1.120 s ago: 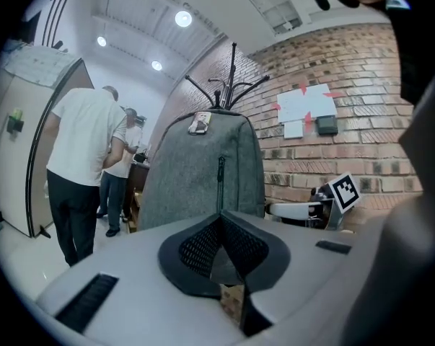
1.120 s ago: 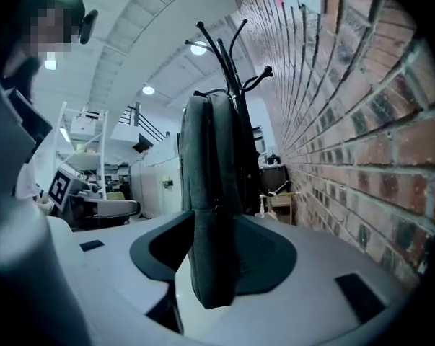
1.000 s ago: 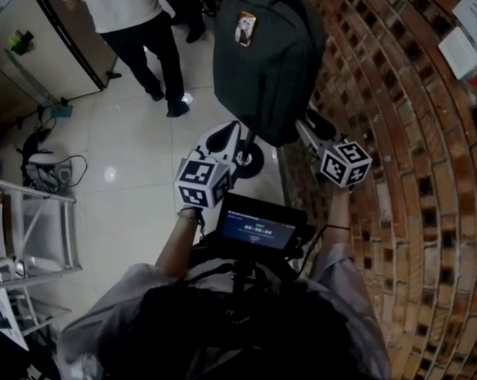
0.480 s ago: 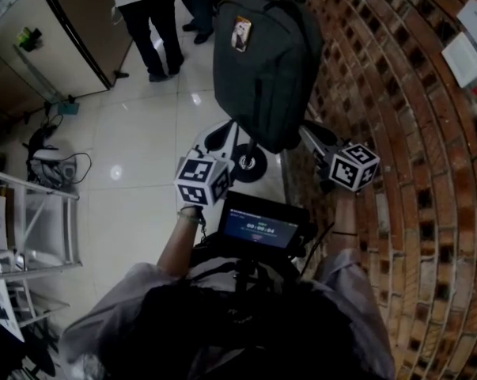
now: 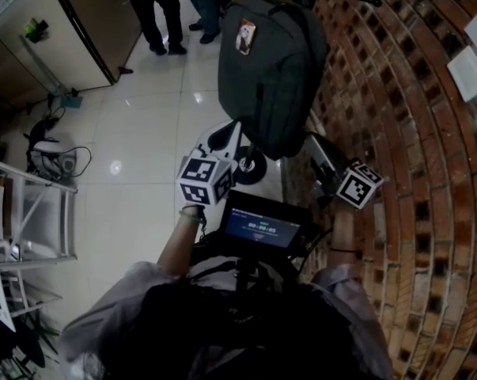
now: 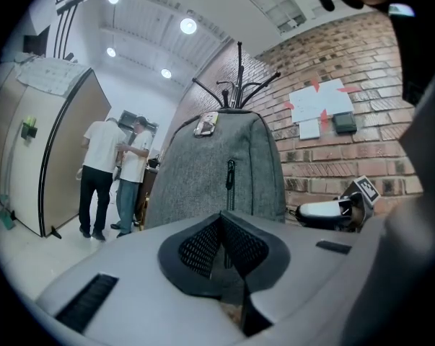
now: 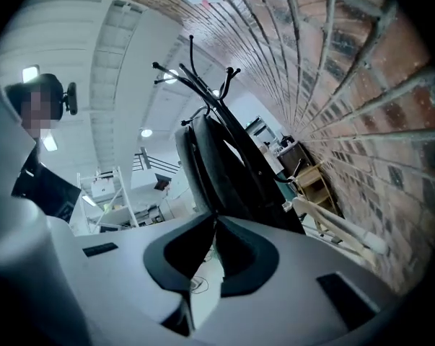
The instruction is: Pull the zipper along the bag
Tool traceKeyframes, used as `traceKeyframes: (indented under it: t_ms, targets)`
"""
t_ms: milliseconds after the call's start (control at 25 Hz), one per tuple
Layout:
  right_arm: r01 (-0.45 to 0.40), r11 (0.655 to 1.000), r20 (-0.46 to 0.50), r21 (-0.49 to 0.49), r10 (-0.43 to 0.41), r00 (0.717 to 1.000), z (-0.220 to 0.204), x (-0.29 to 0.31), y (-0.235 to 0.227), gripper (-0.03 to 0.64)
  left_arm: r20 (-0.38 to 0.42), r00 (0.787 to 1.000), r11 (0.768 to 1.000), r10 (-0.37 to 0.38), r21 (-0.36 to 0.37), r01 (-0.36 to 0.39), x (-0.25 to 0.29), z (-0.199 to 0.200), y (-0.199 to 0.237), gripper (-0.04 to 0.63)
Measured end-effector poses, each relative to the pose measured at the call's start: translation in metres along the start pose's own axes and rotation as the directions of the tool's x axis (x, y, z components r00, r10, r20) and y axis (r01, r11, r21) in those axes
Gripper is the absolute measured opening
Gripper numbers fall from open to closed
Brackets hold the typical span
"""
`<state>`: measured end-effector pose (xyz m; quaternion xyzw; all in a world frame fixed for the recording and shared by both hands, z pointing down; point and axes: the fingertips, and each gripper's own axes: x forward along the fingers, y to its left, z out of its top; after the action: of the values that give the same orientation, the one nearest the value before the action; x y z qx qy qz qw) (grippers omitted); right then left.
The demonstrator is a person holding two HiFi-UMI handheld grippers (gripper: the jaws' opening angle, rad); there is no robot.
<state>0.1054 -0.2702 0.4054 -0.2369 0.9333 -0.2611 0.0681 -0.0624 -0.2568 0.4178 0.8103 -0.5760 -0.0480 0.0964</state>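
Right gripper has shifted toward the brick wall and rolled about its own axis since the earlier frame. Its marker cube now sits lower and further right in the head view. Its jaws have just been closing and now stand together, pad against pad. No thing shows between the pads. The dark side edge of the bag begins directly beyond the tips.

Left gripper is level and points at the front face of the bag. Its jaws meet at the tips. It cannot be told whether they pinch the lower edge of the bag.

Bag position: hung on a coat stand, close beside the wall. A zip pull hangs on the front panel, above the left jaws.

Two people stand behind, well apart from the bag.
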Motion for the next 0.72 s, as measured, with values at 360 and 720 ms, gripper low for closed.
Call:
traceKeyframes:
  t_ms: [360,720]
  targets:
    - [0.007,0.997,0.028,0.081,-0.010,1.000,-0.005,0.008,-0.007,-0.008,-0.011,1.000,1.000,0.001,-0.006,-0.001,0.005,-0.006,-0.001,0.006]
    - [0.041,0.995,0.029,0.090,-0.044,0.999,-0.018,0.027,-0.014,0.032,-0.002,1.000,1.000,0.021,-0.012,-0.021,-0.001,-0.003,0.007,0.006]
